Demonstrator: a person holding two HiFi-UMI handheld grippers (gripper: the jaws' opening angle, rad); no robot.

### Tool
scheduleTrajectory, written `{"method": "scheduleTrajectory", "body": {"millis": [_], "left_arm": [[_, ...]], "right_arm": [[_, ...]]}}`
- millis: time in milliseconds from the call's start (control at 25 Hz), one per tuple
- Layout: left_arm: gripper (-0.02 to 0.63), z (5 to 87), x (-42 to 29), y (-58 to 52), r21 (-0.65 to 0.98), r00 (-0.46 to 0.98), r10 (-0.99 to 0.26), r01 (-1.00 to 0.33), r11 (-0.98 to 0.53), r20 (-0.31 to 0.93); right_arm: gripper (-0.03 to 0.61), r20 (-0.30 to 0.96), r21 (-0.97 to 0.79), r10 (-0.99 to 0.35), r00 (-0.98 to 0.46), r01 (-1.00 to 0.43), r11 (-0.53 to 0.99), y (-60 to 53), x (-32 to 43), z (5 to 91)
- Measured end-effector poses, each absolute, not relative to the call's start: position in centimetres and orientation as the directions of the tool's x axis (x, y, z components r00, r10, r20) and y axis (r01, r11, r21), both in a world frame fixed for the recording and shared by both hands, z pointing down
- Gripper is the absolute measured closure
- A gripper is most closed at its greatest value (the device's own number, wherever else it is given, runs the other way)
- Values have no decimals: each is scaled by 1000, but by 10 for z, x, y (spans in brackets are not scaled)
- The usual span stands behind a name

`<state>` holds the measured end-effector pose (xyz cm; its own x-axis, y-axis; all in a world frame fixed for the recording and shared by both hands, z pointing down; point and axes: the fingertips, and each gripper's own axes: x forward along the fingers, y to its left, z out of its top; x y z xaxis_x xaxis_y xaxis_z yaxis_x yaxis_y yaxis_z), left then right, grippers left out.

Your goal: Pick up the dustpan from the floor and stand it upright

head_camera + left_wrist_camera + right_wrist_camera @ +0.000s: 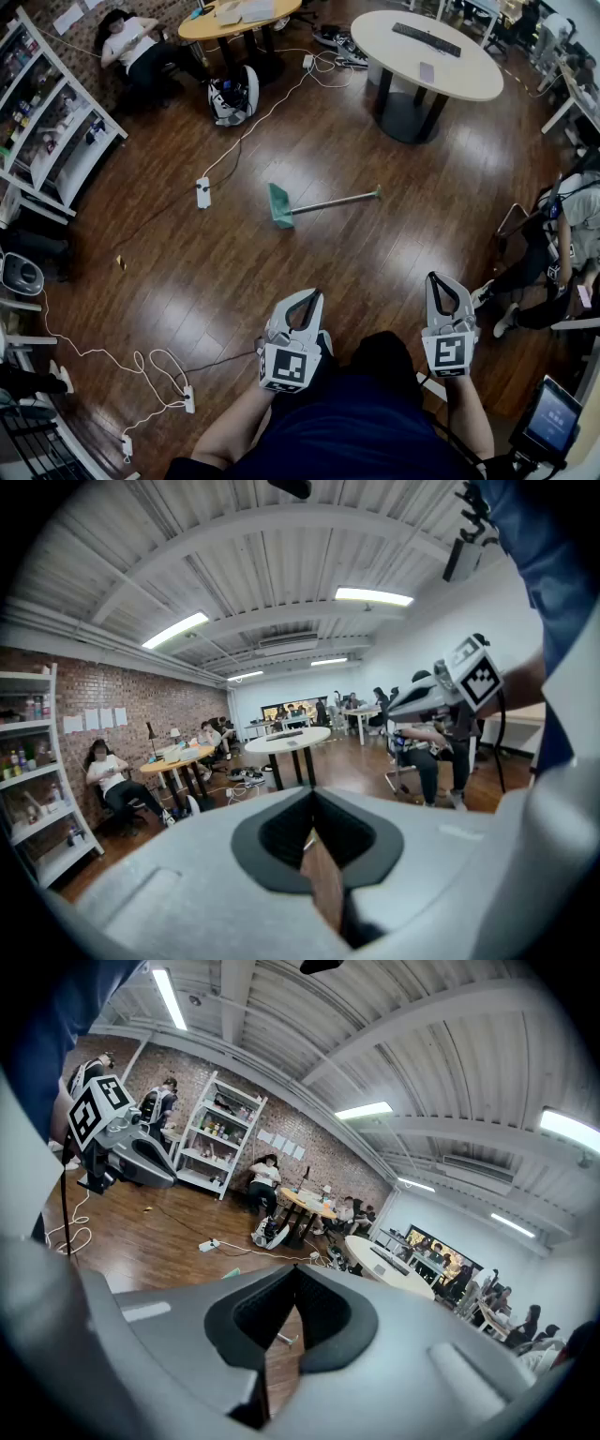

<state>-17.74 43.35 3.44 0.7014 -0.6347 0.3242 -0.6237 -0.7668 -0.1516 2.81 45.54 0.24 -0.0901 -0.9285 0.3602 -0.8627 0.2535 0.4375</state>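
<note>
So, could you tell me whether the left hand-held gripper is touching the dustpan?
Apart: the head view shows wooden floor between the left hand-held gripper and the dustpan.

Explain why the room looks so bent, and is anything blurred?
Head view: wide lens bows the room, corners darken, dustpan is sharp. Left gripper view: ceiling lamp glares, its near jaws look soft. Right gripper view: ceiling beams curve, edges go black.

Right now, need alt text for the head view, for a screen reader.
A green dustpan with a long handle lies flat on the dark wooden floor, ahead of the person. Nearer the camera, the left claw and right claw are both shut and empty, well short of it. A round white table stands beyond.
</note>
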Motion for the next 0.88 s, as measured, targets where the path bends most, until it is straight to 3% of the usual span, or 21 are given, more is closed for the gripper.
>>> {"method": "scheduleTrajectory", "body": {"millis": [600, 880], "left_arm": [[609, 49, -127, 327, -147, 676, -635, -633, -761, 374], [609, 41, -63, 259, -172, 647, -658, -650, -740, 385]], "right_arm": [[574, 412, 314, -901, -136, -907, 280, 361, 80, 46], [574, 436, 238, -859, -269, -886, 398, 288, 122, 65]]}}
